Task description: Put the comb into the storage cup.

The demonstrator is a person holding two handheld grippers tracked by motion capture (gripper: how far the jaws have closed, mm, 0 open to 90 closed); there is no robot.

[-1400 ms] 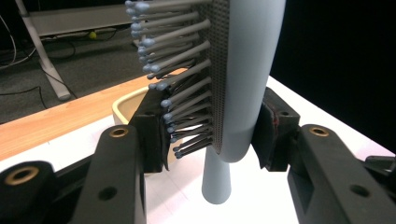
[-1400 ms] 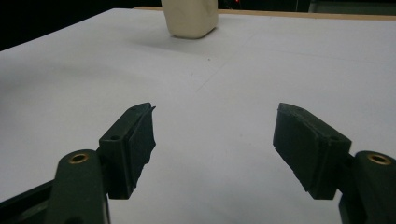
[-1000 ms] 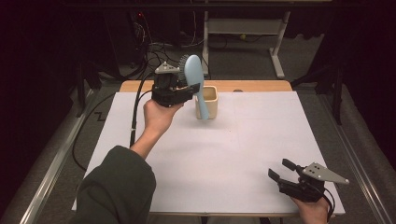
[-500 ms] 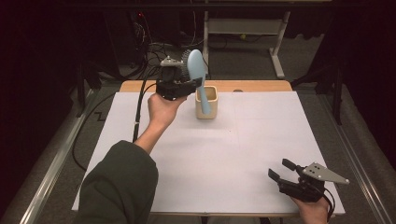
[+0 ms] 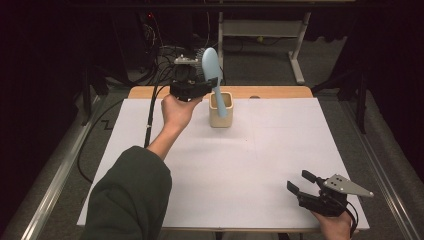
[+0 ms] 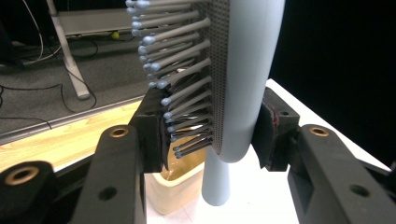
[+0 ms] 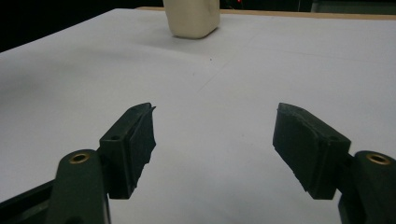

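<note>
A light blue hairbrush (image 5: 213, 75) (image 6: 243, 79) is held upright with its head up, and my left gripper (image 5: 209, 86) (image 6: 212, 135) is shut on the lower part of that head. Its bristles face one pad and its smooth back presses the other. The handle points down over a cream square cup (image 5: 220, 109) (image 6: 175, 184) at the far middle of the table; whether the tip is inside the cup I cannot tell. My right gripper (image 5: 299, 182) (image 7: 212, 140) stays open near the front right corner, low over the table, with nothing between its jaws.
White paper (image 5: 240, 165) covers the table, whose wooden far edge (image 5: 270, 92) is bare. The cream cup (image 7: 192, 17) stands far ahead in the right gripper view. Cables and a metal stand (image 5: 295, 45) lie on the floor beyond. A dark sleeve (image 5: 131, 200) reaches in from the bottom left.
My left hand has carried the brush a little to the right and away, bringing its handle over the cup. The right gripper has stayed where it was.
</note>
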